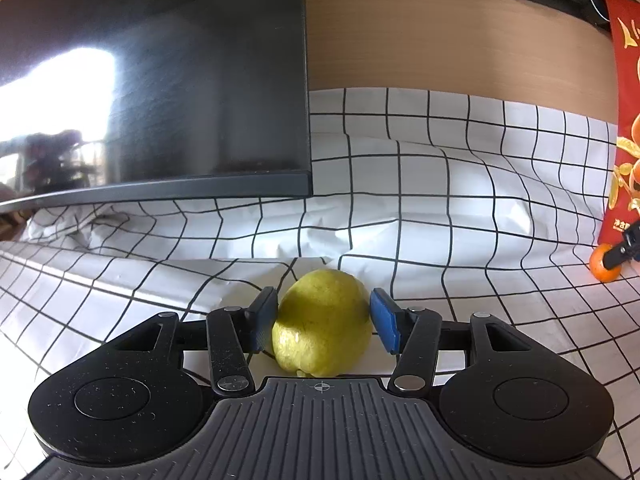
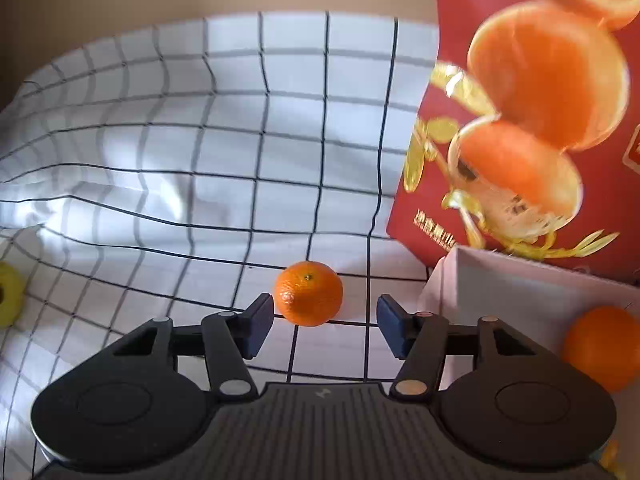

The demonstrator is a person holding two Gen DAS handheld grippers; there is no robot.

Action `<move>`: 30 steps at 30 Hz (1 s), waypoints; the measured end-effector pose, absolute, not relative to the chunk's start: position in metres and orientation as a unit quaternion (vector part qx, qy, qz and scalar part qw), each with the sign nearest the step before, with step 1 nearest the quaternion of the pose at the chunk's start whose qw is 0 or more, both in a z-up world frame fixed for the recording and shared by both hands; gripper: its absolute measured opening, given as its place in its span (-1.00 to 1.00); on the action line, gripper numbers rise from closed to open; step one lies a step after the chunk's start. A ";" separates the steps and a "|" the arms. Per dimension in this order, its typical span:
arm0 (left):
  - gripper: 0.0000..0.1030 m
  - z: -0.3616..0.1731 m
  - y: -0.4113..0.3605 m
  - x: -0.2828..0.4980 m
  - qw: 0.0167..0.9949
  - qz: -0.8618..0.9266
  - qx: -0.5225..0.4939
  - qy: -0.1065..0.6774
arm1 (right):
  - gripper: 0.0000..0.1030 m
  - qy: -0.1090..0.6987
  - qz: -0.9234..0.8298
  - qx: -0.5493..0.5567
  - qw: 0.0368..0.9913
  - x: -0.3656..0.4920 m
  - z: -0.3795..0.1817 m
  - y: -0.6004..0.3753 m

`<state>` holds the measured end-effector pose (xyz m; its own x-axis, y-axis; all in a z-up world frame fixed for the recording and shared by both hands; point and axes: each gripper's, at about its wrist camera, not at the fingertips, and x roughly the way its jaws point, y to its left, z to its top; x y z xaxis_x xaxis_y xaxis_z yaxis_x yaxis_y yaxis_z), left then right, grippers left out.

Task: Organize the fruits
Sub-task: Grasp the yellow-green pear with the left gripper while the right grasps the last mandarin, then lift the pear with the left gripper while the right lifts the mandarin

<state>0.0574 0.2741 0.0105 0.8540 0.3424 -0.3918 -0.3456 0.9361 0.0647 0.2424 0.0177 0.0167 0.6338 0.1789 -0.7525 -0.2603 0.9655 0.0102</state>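
A yellow lemon [image 1: 322, 322] lies on the checked cloth between the blue pads of my left gripper [image 1: 325, 323]; the pads touch or nearly touch its sides. A small orange mandarin [image 2: 308, 293] lies on the cloth just ahead of my right gripper [image 2: 325, 322], whose jaws stand wide open and empty. The same mandarin [image 1: 605, 268] shows at the far right of the left wrist view with a right fingertip in front of it. The lemon [image 2: 9, 294] shows at the left edge of the right wrist view. A second orange [image 2: 604, 350] lies in a white box [image 2: 516, 280].
A red carton printed with oranges [image 2: 520, 112] stands behind the white box. A dark monitor [image 1: 168, 92] stands at the left on the white grid cloth [image 1: 440, 200], which is wrinkled. A wooden wall [image 1: 440, 40] is behind.
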 end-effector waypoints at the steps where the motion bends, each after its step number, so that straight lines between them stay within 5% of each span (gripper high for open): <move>1: 0.12 0.010 0.274 0.057 0.963 0.179 -0.004 0.203 | 0.10 0.410 0.121 -0.051 0.903 0.244 0.017 0.020; 16: 0.15 0.010 0.287 0.054 0.965 0.167 -0.043 0.199 | -0.36 0.402 0.175 -0.041 0.898 0.211 0.028 0.015; 19: 0.16 0.010 0.283 0.053 0.964 0.167 -0.034 0.202 | -0.78 0.406 0.242 -0.031 0.880 0.172 0.034 -0.008; 28: 0.21 0.010 0.270 0.054 0.962 0.172 -0.008 0.211 | -0.77 0.392 0.331 -0.043 0.857 0.065 0.038 -0.066; 30: 0.21 0.009 0.269 0.052 0.962 0.172 -0.007 0.210 | -0.64 0.368 0.338 -0.050 0.865 0.067 0.041 -0.063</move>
<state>0.0520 0.2692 0.0087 0.8521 0.3288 -0.4071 -0.3348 0.9404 0.0587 0.0667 -0.0633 0.0407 0.5015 0.5471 -0.6702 -0.6214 0.7668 0.1611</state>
